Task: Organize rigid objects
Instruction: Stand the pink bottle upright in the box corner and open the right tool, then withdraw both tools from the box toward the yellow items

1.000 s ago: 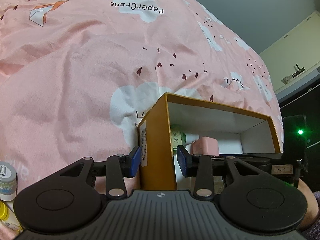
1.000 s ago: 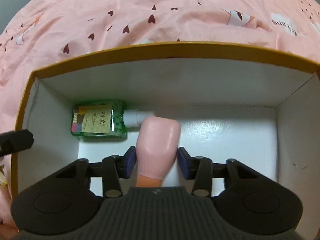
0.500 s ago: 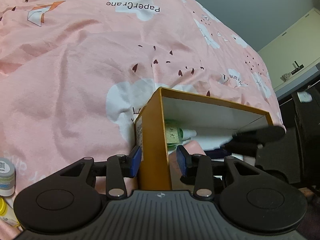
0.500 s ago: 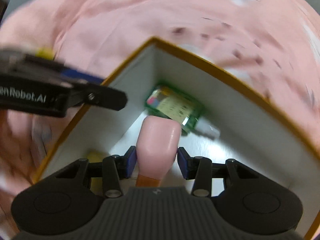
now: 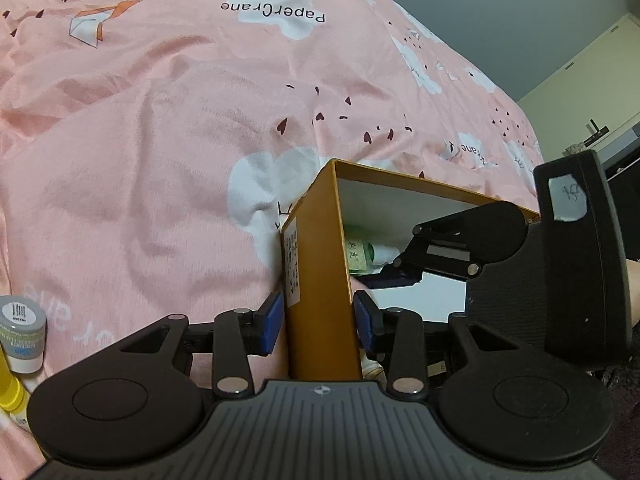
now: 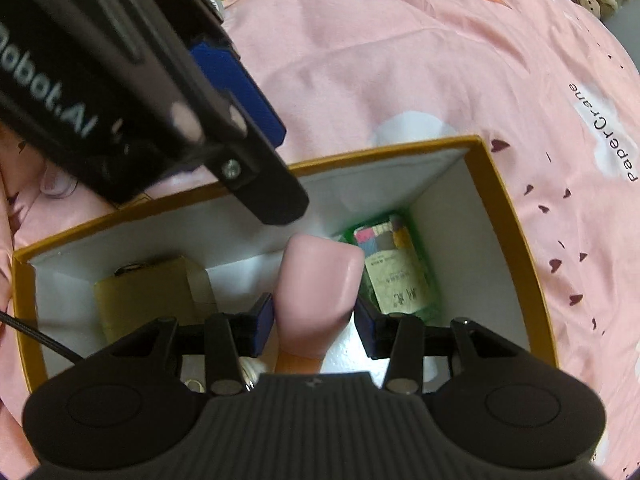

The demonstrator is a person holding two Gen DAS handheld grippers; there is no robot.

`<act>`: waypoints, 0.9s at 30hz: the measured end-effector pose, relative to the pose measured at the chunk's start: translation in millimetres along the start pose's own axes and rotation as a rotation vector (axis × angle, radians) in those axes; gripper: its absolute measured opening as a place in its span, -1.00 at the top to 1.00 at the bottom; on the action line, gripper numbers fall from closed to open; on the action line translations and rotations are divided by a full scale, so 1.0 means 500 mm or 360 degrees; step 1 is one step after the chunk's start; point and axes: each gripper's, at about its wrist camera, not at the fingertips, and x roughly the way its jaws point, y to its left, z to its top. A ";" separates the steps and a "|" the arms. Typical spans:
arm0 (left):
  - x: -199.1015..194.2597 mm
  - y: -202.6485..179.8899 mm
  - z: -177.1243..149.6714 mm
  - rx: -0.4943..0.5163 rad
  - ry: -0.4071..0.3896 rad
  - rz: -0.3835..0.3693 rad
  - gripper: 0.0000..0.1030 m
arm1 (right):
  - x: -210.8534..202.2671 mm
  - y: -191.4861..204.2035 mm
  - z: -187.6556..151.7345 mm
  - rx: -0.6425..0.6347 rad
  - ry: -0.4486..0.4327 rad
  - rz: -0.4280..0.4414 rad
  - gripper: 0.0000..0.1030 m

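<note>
The left tongs [image 5: 319, 322] pinch the box [image 5: 316, 264] wall. The right tongs [image 6: 314, 322] hold a pink bottle [image 6: 318, 288] over the box, beside a green bottle [image 6: 400, 276].

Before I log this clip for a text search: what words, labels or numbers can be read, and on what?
"PaperCrane": pink bedsheet, on a white cloud, upside down.
"obot.AI": left gripper body, partly cut off.
Green bottle label: Chinese characters, too small.
Orange box sticker: unreadable.
Grey-capped bottle barcode: digits too small.
Right gripper tape: handwriting unclear.
</note>
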 end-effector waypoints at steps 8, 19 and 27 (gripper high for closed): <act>-0.030 -0.026 -0.030 0.0053 -0.0119 -0.0014 0.16 | -0.057 0.010 -0.020 0.0114 -0.0109 -0.0138 -0.11; -0.112 -0.046 -0.075 0.0139 -0.0343 -0.0008 0.16 | -0.191 0.070 -0.067 0.0705 -0.0453 -0.0427 -0.44; -0.161 -0.034 -0.108 0.0201 -0.0487 0.0112 0.16 | -0.214 0.122 -0.068 0.1050 -0.0581 -0.0542 -0.48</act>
